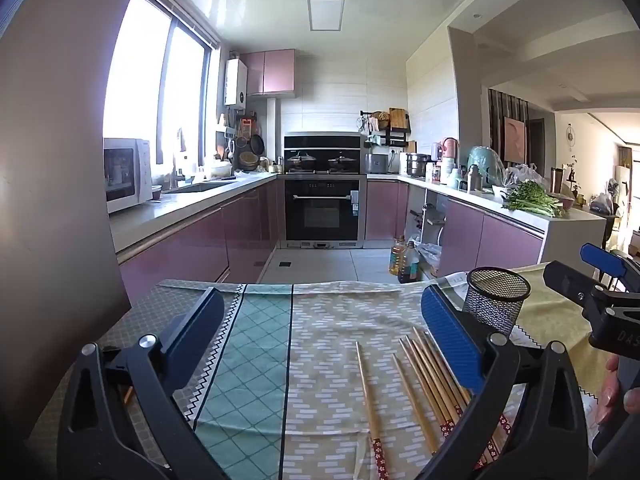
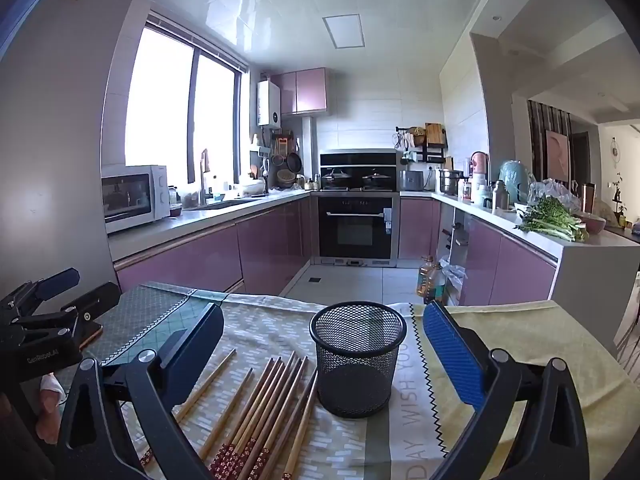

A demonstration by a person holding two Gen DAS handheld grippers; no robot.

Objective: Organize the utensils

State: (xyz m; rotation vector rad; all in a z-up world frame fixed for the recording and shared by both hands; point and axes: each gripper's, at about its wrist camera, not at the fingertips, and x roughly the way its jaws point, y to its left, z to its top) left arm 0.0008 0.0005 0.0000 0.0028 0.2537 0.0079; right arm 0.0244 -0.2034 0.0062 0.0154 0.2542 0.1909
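Note:
Several wooden chopsticks (image 1: 430, 384) with red flowered ends lie side by side on the patterned tablecloth (image 1: 264, 360), one a little apart to the left. A black mesh cup (image 2: 357, 358) stands upright and empty just right of the chopsticks (image 2: 264, 412). My left gripper (image 1: 320, 340) hovers open above the cloth, its right finger over the chopstick bundle. My right gripper (image 2: 324, 352) is open too, with the mesh cup and chopsticks in the wide gap ahead of it, touching neither. In the left wrist view the mesh cup (image 1: 496, 300) stands behind the right finger, and the right gripper (image 1: 580, 272) shows at the right edge.
The cloth-covered table ends at a far edge (image 2: 280, 300), with kitchen floor beyond. Oil bottles (image 2: 430, 280) stand on the floor by the pink cabinets. A person's hand (image 1: 616, 388) holds the right gripper's handle. A yellow cloth (image 2: 520, 332) covers the table's right part.

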